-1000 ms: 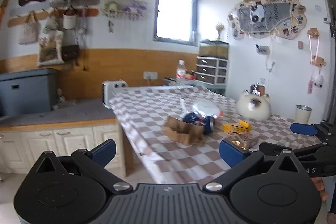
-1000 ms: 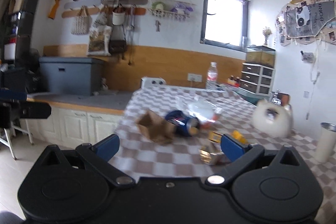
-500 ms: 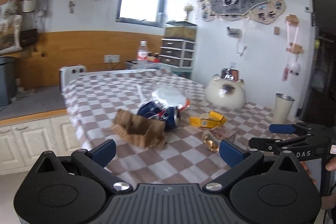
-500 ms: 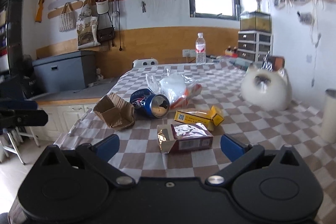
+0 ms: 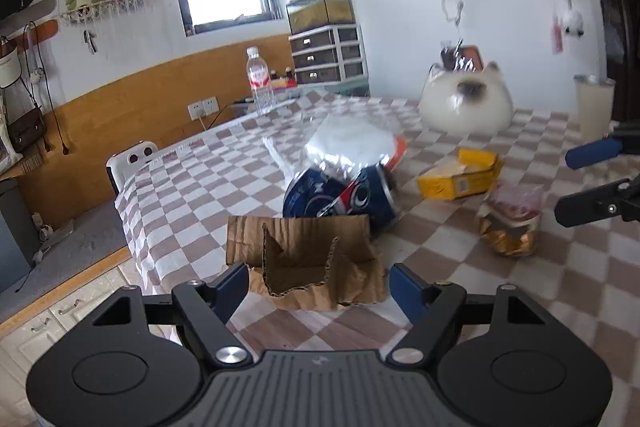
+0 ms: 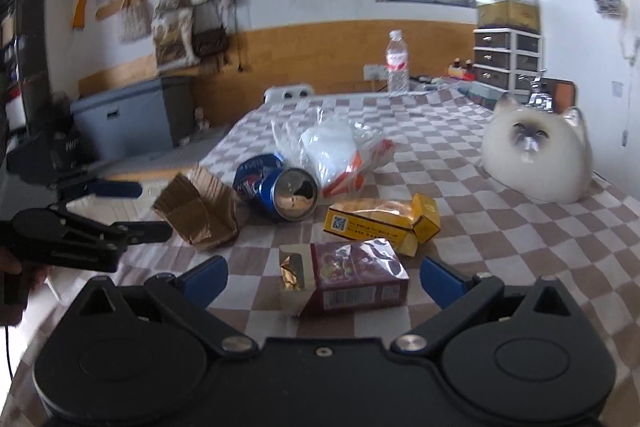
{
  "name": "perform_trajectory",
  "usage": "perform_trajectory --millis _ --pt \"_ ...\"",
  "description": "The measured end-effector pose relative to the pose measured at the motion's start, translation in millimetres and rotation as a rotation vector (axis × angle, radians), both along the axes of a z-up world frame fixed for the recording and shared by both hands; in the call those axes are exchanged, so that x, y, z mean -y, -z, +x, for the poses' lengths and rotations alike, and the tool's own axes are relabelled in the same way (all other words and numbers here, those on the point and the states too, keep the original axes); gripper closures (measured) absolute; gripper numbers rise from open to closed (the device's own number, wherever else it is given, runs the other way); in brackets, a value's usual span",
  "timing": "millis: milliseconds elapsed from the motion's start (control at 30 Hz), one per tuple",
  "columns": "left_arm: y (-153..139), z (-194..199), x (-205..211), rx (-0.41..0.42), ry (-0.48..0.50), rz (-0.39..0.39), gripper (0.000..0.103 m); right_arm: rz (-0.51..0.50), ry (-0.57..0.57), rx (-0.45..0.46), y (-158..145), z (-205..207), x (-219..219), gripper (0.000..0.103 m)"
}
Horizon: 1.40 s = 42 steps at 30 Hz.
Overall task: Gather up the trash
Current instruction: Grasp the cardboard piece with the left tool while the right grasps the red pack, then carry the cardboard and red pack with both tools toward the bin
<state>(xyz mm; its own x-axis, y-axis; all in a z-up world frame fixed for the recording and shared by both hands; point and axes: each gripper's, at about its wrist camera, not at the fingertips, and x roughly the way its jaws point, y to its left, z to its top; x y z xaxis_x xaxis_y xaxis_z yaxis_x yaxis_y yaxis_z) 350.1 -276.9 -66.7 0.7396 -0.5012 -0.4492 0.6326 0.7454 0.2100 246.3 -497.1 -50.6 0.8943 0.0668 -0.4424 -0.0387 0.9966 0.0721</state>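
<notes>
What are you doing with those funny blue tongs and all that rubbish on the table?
A person is tidying up trash with a pair of tongs in each hand. The left tongs are open around the torn cardboard piece; the right tongs are open around the dark red carton. Nothing is gripped yet. A crushed blue can, a yellow box and a plastic bag lie on the checkered tablecloth.

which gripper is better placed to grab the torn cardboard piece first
Left. The left gripper is open with the torn cardboard lying right between its fingertips. The right gripper, also open, is lined up on the maroon box instead.
</notes>
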Motion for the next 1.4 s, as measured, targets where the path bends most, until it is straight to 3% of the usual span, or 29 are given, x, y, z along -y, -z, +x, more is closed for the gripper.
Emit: perform_trajectory --millis 233,333,467,533,667,733,800,1400 --pt "7.0 21.8 0.3 -0.053 -0.022 -0.039 0.026 -0.128 -0.007 -0.107 13.1 36.2 1.9 0.0" --pt "7.5 30.4 1.0 -0.111 -0.022 -0.077 0.026 -0.088 -0.029 -0.154 21.0 50.1 8.9 0.0" --pt "9.8 37.5 5.0 -0.127 -0.046 -0.084 0.027 -0.041 -0.065 -0.175 28.4 58.6 8.9 0.0" --pt "11.9 40.5 6.8 -0.141 -0.062 -0.085 0.038 -0.066 -0.066 -0.188 29.9 61.0 4.1 0.0" --pt "15.7 45.7 7.8 -0.171 -0.093 -0.101 0.047 -0.092 -0.04 -0.164 27.3 57.4 0.7 0.002" --pt "16.0 46.4 6.7 -0.174 -0.11 -0.113 0.055 -0.099 -0.023 -0.16 27.0 57.1 1.2 0.014" --pt "16.0 46.4 5.4 -0.173 -0.132 -0.114 0.063 -0.092 -0.014 -0.151 26.1 55.2 2.7 0.014" --pt "13.6 -14.4 -20.5 -0.178 -0.08 -0.183 0.066 -0.048 0.032 -0.075 17.5 17.4 -19.5 0.015"
